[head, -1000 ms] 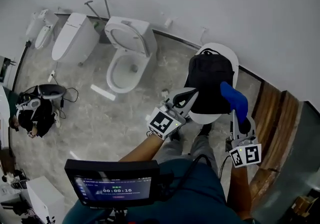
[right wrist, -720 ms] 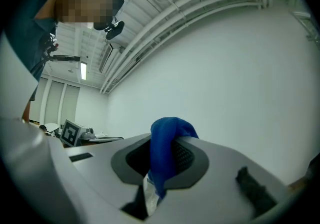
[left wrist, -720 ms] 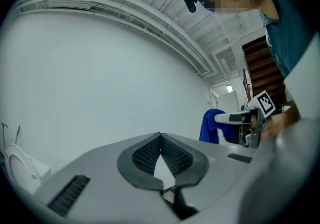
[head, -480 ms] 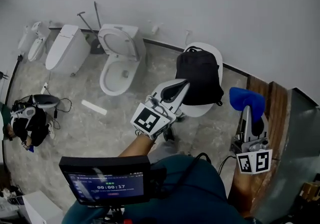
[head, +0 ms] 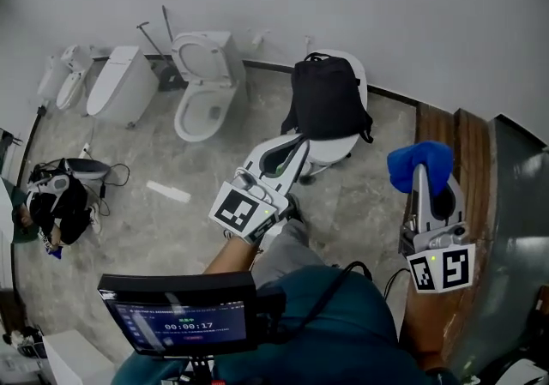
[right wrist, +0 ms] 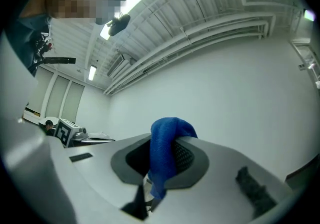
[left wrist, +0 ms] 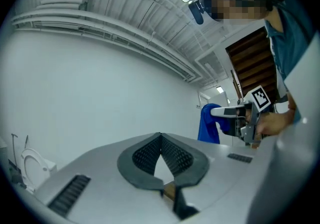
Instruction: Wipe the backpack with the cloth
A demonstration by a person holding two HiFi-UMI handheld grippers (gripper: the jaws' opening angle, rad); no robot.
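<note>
We hold the cloth (head: 418, 162) pinched in our right tool (head: 424, 179), raised at the near right and well apart from the backpack (head: 326, 100). The backpack sits upright on a closed toilet (head: 340, 150) at the far centre, close to the wall. Our left tool (head: 296, 148) is closed on nothing and points towards the toilet's near edge, clear of the bag. We judge that the cloth is in hand but no wiping is under way. We cannot tell whether any part is already wiped. Bringing the cloth across to the bag remains.
</note>
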